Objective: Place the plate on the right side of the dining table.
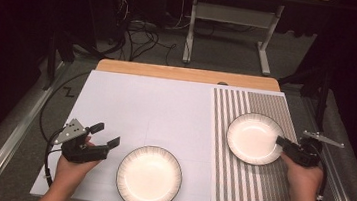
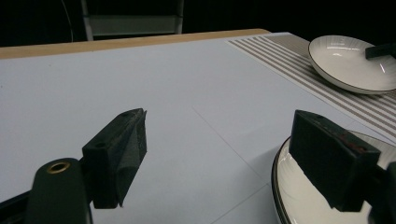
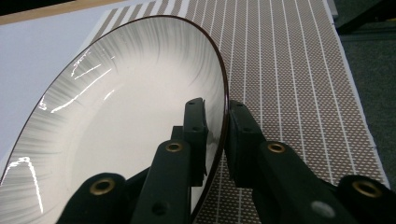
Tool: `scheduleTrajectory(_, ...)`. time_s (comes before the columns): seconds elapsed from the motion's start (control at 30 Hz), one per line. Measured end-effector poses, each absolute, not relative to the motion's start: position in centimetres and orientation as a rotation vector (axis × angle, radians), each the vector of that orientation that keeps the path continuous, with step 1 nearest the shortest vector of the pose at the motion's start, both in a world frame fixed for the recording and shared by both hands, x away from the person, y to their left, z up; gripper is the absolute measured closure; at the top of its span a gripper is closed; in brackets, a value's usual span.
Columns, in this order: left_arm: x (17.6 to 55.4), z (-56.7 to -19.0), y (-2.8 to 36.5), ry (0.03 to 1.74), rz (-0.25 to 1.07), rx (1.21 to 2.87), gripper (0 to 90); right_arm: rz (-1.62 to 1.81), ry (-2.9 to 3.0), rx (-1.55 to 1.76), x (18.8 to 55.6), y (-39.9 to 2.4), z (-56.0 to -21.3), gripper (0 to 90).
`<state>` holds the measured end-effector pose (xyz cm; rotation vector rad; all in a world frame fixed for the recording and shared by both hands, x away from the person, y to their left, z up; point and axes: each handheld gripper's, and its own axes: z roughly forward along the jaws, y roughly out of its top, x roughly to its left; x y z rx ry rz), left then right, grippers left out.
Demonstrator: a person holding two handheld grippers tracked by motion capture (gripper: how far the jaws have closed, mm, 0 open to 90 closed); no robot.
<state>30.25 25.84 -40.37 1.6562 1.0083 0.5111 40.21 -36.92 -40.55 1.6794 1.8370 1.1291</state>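
Two white plates with thin dark rims sit on the desk (image 1: 117, 94), which is covered by a pale sheet with a strip of bare wood along its far edge. One plate (image 1: 149, 177) lies on the pale sheet near the front edge, about midway across. The other plate (image 1: 254, 138) rests on a brown-and-white striped mat (image 1: 257, 189) on the right side of the desk.

The right claw (image 1: 282, 142) grips the right-hand edge of the plate on the mat. In the right gripper view its two black jaws pinch the rim (image 3: 225, 116), one jaw inside the plate and one outside, over the mat (image 3: 289, 70).

The left claw (image 1: 105, 135) is held in the left hand (image 1: 74, 162) just left of the front plate, apart from it. Its jaws stand wide with nothing between them. In the left gripper view the front plate (image 2: 299, 196) shows beside the right jaw, and the far plate (image 2: 350, 60) lies on the mat beyond.

Behind the desk, cables (image 1: 143, 34) lie on the floor near a metal frame (image 1: 230, 15).
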Motion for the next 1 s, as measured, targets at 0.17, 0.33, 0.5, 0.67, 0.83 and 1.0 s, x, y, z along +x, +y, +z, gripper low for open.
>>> scheduleTrajectory(0.17,30.5,-40.6,26.0,1.018,0.503,1.658,19.5,1.124,1.830,1.711,40.7,-37.1,-41.1,81.6)
scheduleTrajectory(0.33,30.6,-40.9,26.2,1.039,0.508,1.665,16.8,1.116,1.820,1.750,40.9,-37.2,-41.9,79.9)
scheduleTrajectory(0.5,30.3,-40.9,26.1,1.034,0.539,1.687,14.6,1.090,1.827,1.750,40.8,-37.3,-42.6,77.5)
scheduleTrajectory(0.67,30.1,-40.9,25.9,1.027,0.545,1.702,11.1,1.010,1.824,1.683,40.4,-36.8,-42.1,65.8)
scheduleTrajectory(0.83,29.6,-40.9,25.7,1.005,0.561,1.712,7.4,1.001,1.793,1.586,38.7,-36.0,-40.9,51.2)
scheduleTrajectory(1.0,29.6,-40.9,25.8,1.016,0.552,1.692,3.8,1.064,1.780,1.417,36.2,-34.0,-39.7,35.6)
